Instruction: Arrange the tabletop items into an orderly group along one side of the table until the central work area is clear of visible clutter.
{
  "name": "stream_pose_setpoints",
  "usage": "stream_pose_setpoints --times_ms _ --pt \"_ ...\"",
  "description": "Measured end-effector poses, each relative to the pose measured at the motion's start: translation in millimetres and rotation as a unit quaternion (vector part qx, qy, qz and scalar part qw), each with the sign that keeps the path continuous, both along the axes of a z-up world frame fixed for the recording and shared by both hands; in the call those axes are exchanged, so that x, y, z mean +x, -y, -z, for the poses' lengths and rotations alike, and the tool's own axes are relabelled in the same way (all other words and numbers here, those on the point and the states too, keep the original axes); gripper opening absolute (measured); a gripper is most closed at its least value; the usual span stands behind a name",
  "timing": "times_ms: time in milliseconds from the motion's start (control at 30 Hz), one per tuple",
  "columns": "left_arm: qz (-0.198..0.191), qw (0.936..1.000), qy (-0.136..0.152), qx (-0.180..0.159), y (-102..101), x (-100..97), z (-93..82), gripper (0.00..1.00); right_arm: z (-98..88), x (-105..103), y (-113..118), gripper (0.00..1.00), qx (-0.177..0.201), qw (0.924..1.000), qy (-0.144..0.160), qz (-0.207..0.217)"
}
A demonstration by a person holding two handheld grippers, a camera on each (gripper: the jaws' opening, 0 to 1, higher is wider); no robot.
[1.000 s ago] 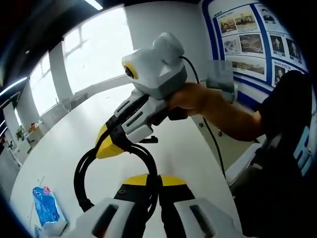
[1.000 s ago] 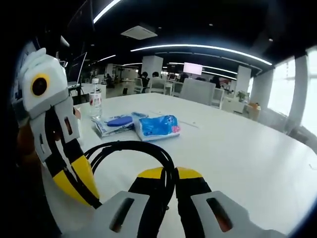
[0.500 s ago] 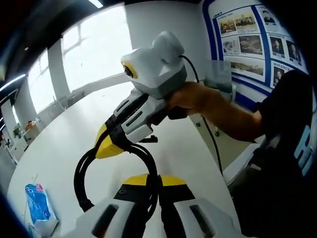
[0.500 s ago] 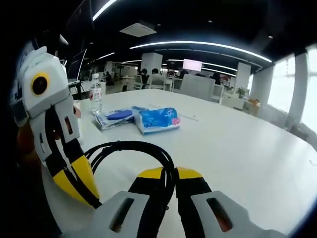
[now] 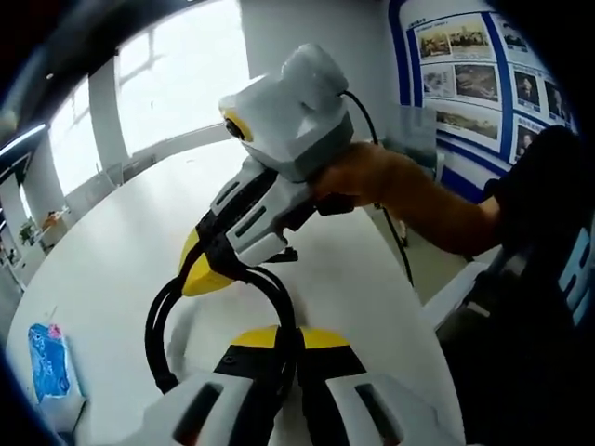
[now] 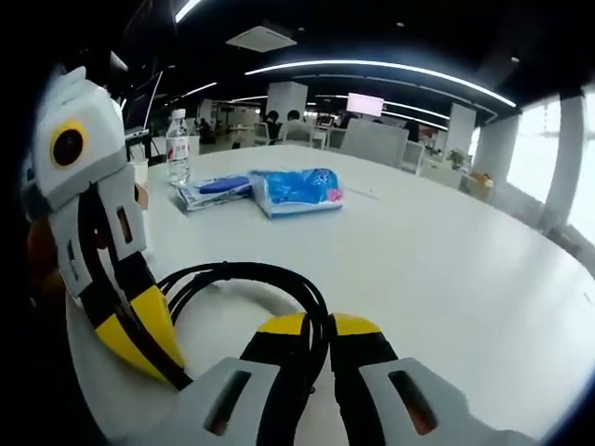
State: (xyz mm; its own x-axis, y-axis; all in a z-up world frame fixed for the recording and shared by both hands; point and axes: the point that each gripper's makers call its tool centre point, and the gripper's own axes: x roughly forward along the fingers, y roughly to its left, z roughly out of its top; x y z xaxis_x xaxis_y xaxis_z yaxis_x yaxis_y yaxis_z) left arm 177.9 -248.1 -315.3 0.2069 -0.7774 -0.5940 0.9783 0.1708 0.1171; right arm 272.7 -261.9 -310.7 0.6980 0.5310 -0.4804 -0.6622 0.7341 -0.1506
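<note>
At the far left of the left gripper view a blue packet (image 5: 48,362) lies flat on the white tabletop (image 5: 121,242), cut off by the picture's edge, so its full shape is hard to make out. Just right of it a coiled black cable (image 5: 165,316) loops up off the tabletop, clamped at both ends: the left gripper (image 5: 279,346) has its jaws closed on the near strands, and the right gripper (image 5: 206,271), entering from the right, has its yellow tips closed on the far part of the loop. The cable looks light, limp and springy; it will likely sag and uncoil if let go at one point, so gripping the bunched strands together, as both grippers do, seems the soundest hold. In the right gripper view the left gripper (image 6: 139,339) comes in at the left, pinching the same cable (image 6: 242,279), and the right gripper (image 6: 321,336) grips it at the bottom centre. Farther back stand a clear water bottle (image 6: 177,147), then a flat pack with a blue item on it (image 6: 214,190), then the blue packet (image 6: 299,190), soft and crinkly by its look. How the cable's ends lie is hidden behind the jaws, and the pack's contents are too small to tell.
</note>
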Motion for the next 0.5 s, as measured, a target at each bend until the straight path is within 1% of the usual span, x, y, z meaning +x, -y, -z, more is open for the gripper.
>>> stream_pose_setpoints --times_ms 67,200,267,333,500 --pt "0.0 1.0 0.0 0.003 1 0.3 3.5 0.03 7.3 -2 1 0.06 -0.007 1.0 -0.003 0.001" --pt "0.001 1.0 -0.002 0.005 1 0.9 6.3 0.03 14.2 -4 1 0.07 -0.011 0.9999 -0.008 0.002" --pt "0.001 1.0 0.001 0.009 0 1.5 8.8 0.04 13.9 -2 2 0.07 -0.01 0.9999 -0.009 0.002" --pt "0.001 1.0 0.002 0.006 0 2.4 7.9 0.04 12.8 -1 2 0.07 -0.005 0.9999 -0.01 0.004" --pt "0.004 1.0 -0.001 -0.002 2 1.6 5.1 0.04 13.7 -7 3 0.07 -0.025 0.9997 -0.005 0.001"
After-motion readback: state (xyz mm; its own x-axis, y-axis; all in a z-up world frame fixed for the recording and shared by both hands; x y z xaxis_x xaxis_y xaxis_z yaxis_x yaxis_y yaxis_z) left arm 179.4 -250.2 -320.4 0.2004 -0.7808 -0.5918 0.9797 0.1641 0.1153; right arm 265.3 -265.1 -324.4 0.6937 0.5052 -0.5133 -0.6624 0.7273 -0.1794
